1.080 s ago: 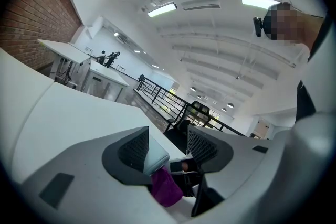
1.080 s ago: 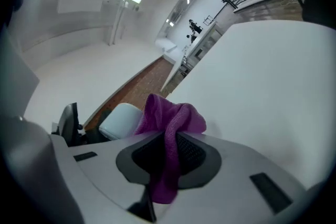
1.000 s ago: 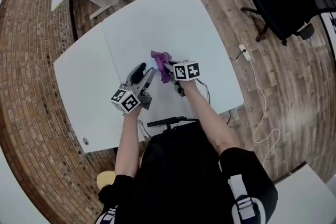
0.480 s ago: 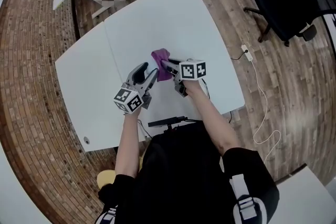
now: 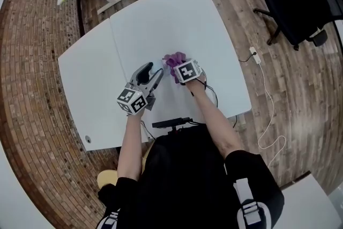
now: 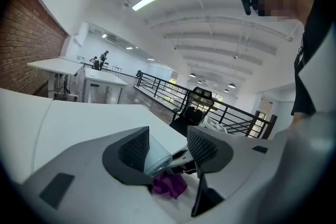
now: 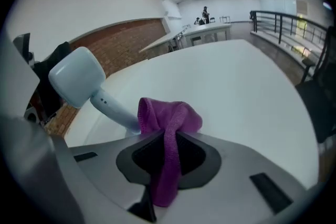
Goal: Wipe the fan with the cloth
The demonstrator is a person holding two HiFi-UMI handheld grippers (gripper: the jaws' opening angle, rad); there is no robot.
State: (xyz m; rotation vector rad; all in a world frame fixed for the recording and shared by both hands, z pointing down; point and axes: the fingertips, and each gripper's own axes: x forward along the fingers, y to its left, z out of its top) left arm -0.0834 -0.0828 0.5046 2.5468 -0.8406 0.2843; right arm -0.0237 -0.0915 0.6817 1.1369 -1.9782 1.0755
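Holding the pale blue plastic handheld fan (image 7: pixel 79 81) by its head in the jaws of the left gripper (image 6: pixel 168 147), over the white table (image 5: pixel 161 19); pinching the purple microfibre cloth (image 7: pixel 168 123) narrowly in the right gripper (image 7: pixel 167 152), against the fan's handle; tipped steeper and drawn nearer the left gripper than a second ago.

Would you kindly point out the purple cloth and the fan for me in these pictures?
purple cloth (image 7: pixel 170 115), right gripper view, on its bunched top fold.
fan (image 7: pixel 76 81), right gripper view, on its pale blue rounded end.
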